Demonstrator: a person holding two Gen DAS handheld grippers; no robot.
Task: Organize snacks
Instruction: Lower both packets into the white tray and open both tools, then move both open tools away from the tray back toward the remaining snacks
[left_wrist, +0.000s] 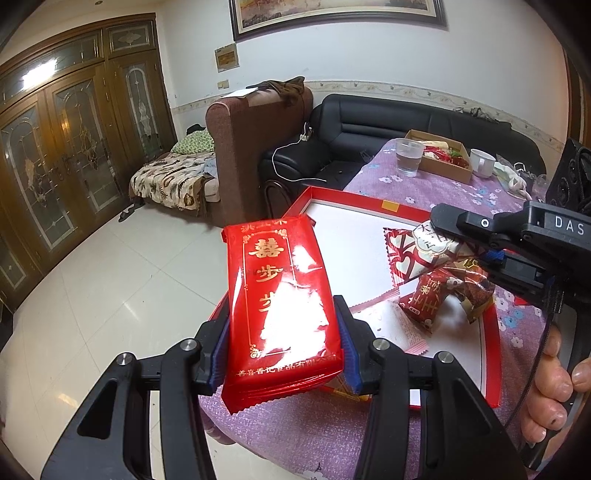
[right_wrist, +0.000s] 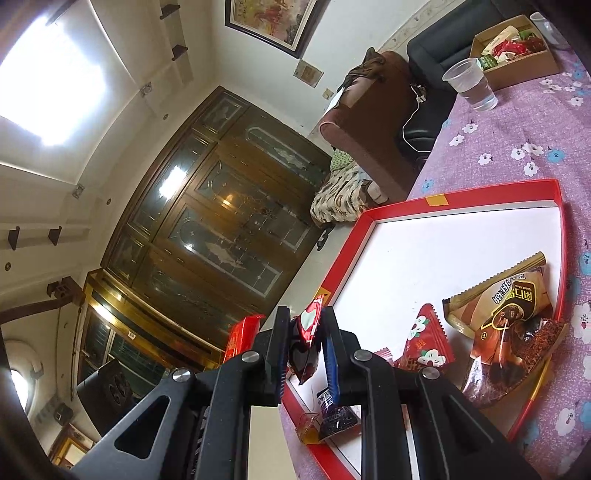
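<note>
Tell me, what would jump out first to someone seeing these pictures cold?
Probably the glossy red foil packet with gold characters, pinched upright in the left claw in the foreground. Behind it, the shallow red-rimmed box with a white floor lies on the purple flowered tablecloth, holding several wrapped snacks. The right claw grips a small red-and-white wrapped sweet over that box's edge.

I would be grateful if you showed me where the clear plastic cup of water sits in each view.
Left wrist view: plastic cup, upper right, on the purple tablecloth left of the cardboard box.
Right wrist view: cup, top right, below-left of the box.
Shared landmark: red tray.
</note>
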